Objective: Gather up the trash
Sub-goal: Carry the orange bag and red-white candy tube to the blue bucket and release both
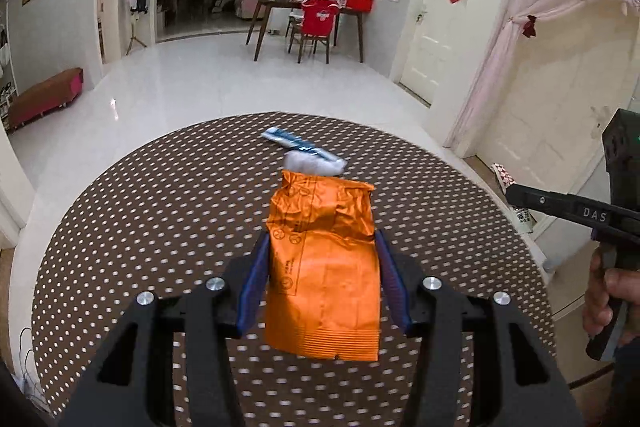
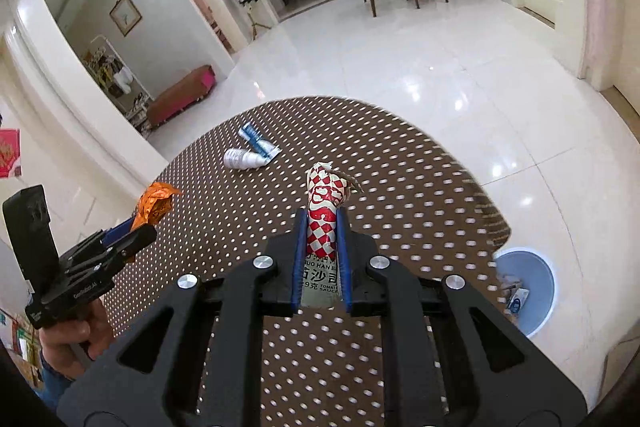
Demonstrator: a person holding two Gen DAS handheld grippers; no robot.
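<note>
My left gripper point(image 1: 320, 247) is shut on an orange foil wrapper point(image 1: 324, 267) and holds it above the round brown dotted table point(image 1: 120, 227). It also shows in the right wrist view point(image 2: 132, 227) with the orange wrapper point(image 2: 154, 205). My right gripper point(image 2: 322, 223) is shut on a red-and-white checked sauce packet point(image 2: 324, 211), held above the table point(image 2: 420, 207). A blue-and-white wrapper point(image 1: 296, 143) and a white crumpled piece point(image 1: 314, 165) lie at the table's far side. They also show in the right wrist view: the blue wrapper point(image 2: 258, 141) and the white piece point(image 2: 244, 159).
A light blue bin point(image 2: 536, 291) with some trash inside stands on the floor right of the table. The right gripper's body point(image 1: 600, 215) shows at the left view's right edge. A dining table and red-covered chair point(image 1: 316, 23) stand far across the white tiled floor.
</note>
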